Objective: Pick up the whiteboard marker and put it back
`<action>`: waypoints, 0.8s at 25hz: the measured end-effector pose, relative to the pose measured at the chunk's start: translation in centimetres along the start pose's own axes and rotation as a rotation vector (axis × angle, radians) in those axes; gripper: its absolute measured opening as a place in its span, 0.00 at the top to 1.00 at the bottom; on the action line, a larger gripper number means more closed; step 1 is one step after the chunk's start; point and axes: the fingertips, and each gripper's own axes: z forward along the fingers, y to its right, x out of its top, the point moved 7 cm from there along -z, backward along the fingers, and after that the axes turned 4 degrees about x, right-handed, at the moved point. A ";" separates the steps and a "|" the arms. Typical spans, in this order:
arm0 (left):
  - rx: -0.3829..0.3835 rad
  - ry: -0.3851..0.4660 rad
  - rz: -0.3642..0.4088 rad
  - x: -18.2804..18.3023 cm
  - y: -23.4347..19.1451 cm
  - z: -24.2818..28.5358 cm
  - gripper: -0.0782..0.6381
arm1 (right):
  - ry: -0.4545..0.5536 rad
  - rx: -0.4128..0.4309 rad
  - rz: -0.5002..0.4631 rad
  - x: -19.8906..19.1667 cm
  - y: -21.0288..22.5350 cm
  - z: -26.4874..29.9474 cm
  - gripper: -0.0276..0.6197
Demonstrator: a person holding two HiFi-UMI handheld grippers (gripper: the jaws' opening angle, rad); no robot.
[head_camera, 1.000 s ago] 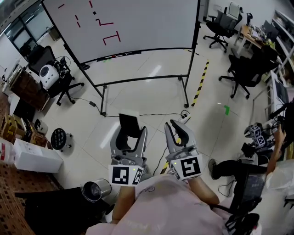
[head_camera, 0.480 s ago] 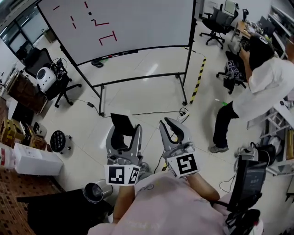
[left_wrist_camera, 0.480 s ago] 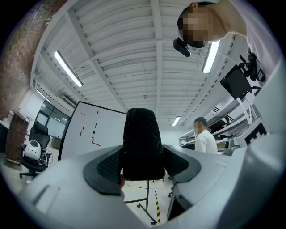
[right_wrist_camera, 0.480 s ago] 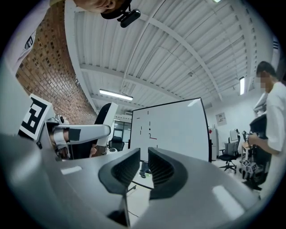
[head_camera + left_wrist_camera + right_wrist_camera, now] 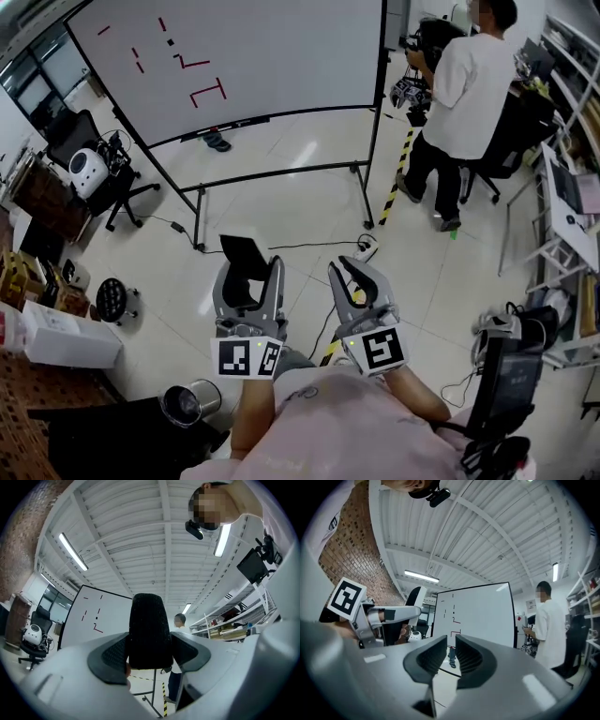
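Note:
The whiteboard [image 5: 272, 56] with short red strokes stands on a wheeled frame ahead of me. Small dark items lie on its ledge [image 5: 225, 125], too small to make out a marker. My left gripper [image 5: 246, 261] is held low in front of my chest, shut on a black textured block [image 5: 149, 625] that fills the space between its pads. Beside it my right gripper [image 5: 356, 274] is shut with nothing between its fingers. In the right gripper view the right gripper [image 5: 451, 656] points level at the whiteboard [image 5: 473, 616], still some way off.
A person in a white shirt [image 5: 459, 84] stands by the board's right post beside yellow-black floor tape [image 5: 398, 178]. Office chairs [image 5: 112, 183] and a white box [image 5: 70, 342] sit at the left. A metal bin [image 5: 183, 405] is near my feet, and a cable with a socket strip [image 5: 366, 248] lies on the floor ahead.
The person in white has walked from the right edge up to the board's right post. The board now sits further left in the head view. Both grippers keep their hold and pose.

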 end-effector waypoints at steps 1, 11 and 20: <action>0.013 -0.009 -0.004 -0.3 -0.2 0.8 0.51 | -0.013 -0.007 -0.003 -0.5 0.6 0.0 0.88; 0.039 -0.020 0.029 -2.8 -8.8 18.5 0.51 | -0.044 -0.046 0.016 -3.7 8.4 11.6 0.88; 0.029 -0.018 0.154 -6.8 -28.5 50.4 0.51 | -0.123 -0.195 -0.006 -4.7 17.6 34.9 0.88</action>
